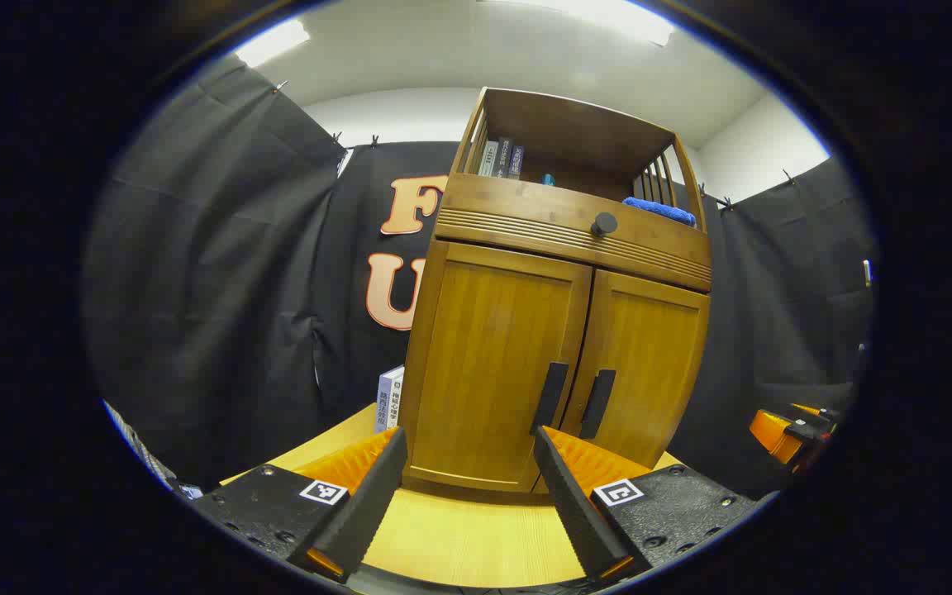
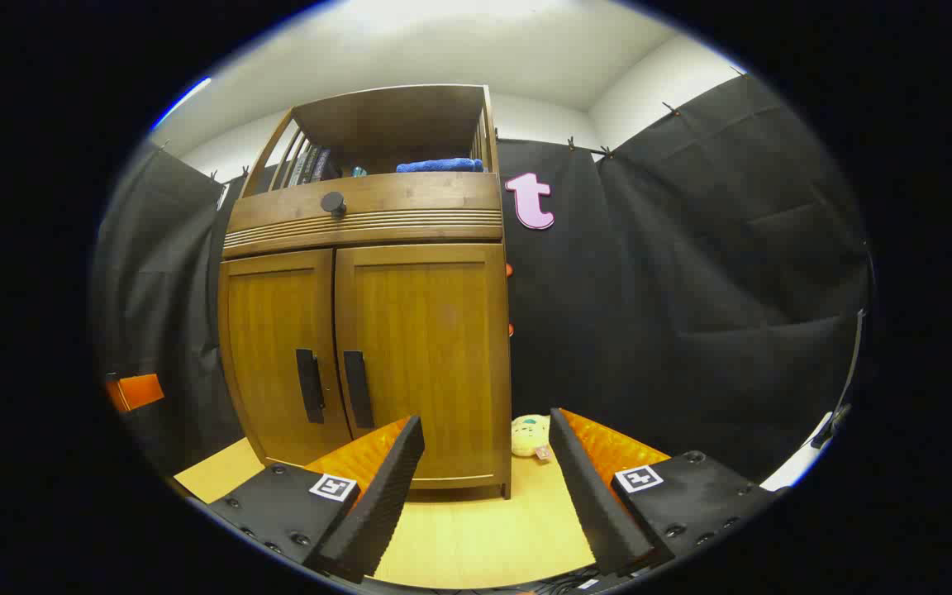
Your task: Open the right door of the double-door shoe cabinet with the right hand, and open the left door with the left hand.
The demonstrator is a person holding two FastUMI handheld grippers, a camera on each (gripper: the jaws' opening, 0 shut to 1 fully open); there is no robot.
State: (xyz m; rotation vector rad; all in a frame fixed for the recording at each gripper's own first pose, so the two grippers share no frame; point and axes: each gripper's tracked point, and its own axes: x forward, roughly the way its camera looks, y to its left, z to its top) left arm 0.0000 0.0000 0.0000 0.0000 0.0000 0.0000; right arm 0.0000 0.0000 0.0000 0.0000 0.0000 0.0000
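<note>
A wooden shoe cabinet (image 1: 550, 330) (image 2: 368, 330) stands on a light wood table, both doors closed. In the left gripper view, the left door (image 1: 492, 364) carries a dark vertical handle (image 1: 550, 395) and the right door (image 1: 641, 372) another handle (image 1: 598, 403). My left gripper (image 1: 469, 442) is open, a short way in front of the left door's lower part. In the right gripper view, the right door (image 2: 422, 355) has its handle (image 2: 358, 388) beside the left door's handle (image 2: 309, 385). My right gripper (image 2: 486, 430) is open, off the cabinet's right front corner. The other gripper (image 1: 790, 431) shows at the right edge.
A drawer with a round knob (image 1: 604, 223) sits above the doors; the open shelf holds books (image 1: 501, 159) and a blue cloth (image 1: 659, 210). A book (image 1: 388, 398) stands left of the cabinet. A small plush toy (image 2: 530, 436) lies on the table right of it.
</note>
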